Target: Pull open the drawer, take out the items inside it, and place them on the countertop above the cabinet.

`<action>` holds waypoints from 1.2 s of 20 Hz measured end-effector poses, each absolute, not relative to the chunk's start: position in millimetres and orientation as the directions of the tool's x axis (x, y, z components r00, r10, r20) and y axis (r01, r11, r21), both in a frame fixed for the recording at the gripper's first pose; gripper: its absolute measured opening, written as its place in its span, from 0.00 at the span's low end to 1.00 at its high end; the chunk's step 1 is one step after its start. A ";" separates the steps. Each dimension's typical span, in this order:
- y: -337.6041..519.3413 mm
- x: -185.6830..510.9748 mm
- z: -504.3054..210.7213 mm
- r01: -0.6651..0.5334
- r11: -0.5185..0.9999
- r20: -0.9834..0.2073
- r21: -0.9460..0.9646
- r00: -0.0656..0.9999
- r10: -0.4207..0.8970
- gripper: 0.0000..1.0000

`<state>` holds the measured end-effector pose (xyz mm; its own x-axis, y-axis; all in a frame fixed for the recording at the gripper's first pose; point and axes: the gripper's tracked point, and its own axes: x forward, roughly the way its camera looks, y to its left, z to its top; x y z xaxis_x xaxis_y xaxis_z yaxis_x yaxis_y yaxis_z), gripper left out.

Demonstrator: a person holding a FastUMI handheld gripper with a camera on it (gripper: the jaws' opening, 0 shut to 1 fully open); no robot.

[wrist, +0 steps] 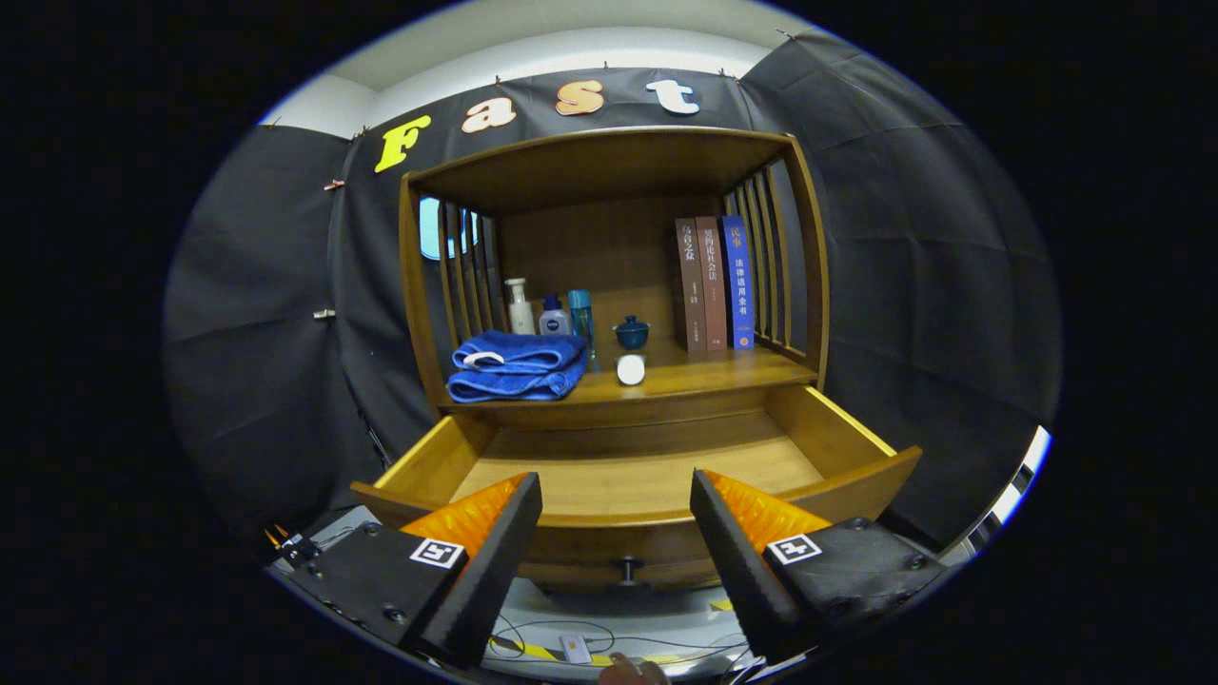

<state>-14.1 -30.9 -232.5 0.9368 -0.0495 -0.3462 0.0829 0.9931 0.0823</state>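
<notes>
Both fingers [495, 533] of the hand-held gripper [617, 518] stand spread wide apart, with nothing between them and nothing touching either one. They hover just in front of the drawer [628, 476], which is pulled well out of the wooden cabinet [609, 285]. Between the fingers you can see the drawer's front panel and its small dark knob [627, 569] lower down. What shows of the drawer's pale wooden floor is bare; the nearest strip behind the front panel is hidden.

Above the drawer, on the bench [704, 376] of the cabinet, lies a folded blue towel [517, 366] toward the left. Behind it stand three bottles: a pale pump bottle [519, 306], a small white bottle with a dark blue label [554, 317], and a slim teal one [580, 317] just to the right. Near the middle sits a small dark blue lidded cup [631, 332], and in front of it, close to the bench edge, a small white round object [630, 369]. Three books [714, 283] stand upright against the slatted right side, two brown and one blue.

Below the drawer, on the floor, cables [533, 633] trail over yellow-and-black tape [533, 651], beside a small white card-like thing [574, 648]. A fingertip [628, 669] of the person peeks in lowest of all.
</notes>
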 end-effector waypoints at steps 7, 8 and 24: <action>-27.0 -23.5 -283.0 0.085 0.995 -0.392 0.049 0.918 -0.059 1.00; -26.8 -21.8 -288.1 0.086 0.995 -0.394 0.043 0.917 -0.062 1.00; -32.4 3.4 -311.0 0.122 0.990 -0.411 0.067 0.908 -0.084 1.00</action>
<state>3.4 -32.4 -311.0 0.9078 -0.0845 -0.4108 0.1225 0.9902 0.0669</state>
